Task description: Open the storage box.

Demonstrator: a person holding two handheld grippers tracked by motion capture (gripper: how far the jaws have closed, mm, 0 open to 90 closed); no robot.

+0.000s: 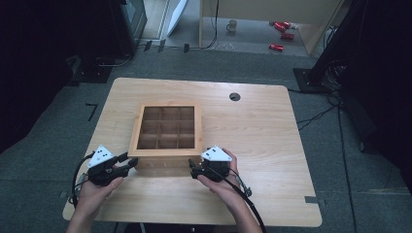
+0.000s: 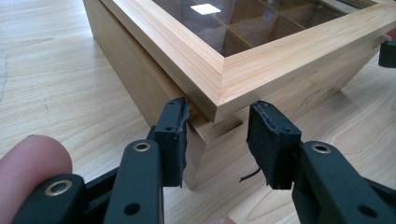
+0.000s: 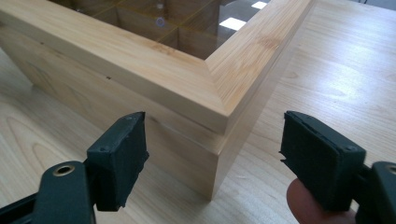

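Box (image 1: 167,128): centre of frame on surface (image 1: 262,145), glass lid down.
L gripper (image 2: 217,140): jaws pinching near-left lid corner.
R gripper (image 3: 212,154): jaws spread, straddling near-right corner, no contact.
Progress: early; prob. lid lift pending.

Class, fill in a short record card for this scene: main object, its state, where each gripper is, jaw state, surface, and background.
Main object: wooden box with a glass-paned lid, divided into compartments
Lid state: down on the box
Left gripper: at the box's near left corner, jaws to either side of that corner, closed in on it
Right gripper: at the near right corner, jaws spread wide and apart from the wood
Surface: light wooden table with a round cable hole
Background: mug and red items on the floor beyond
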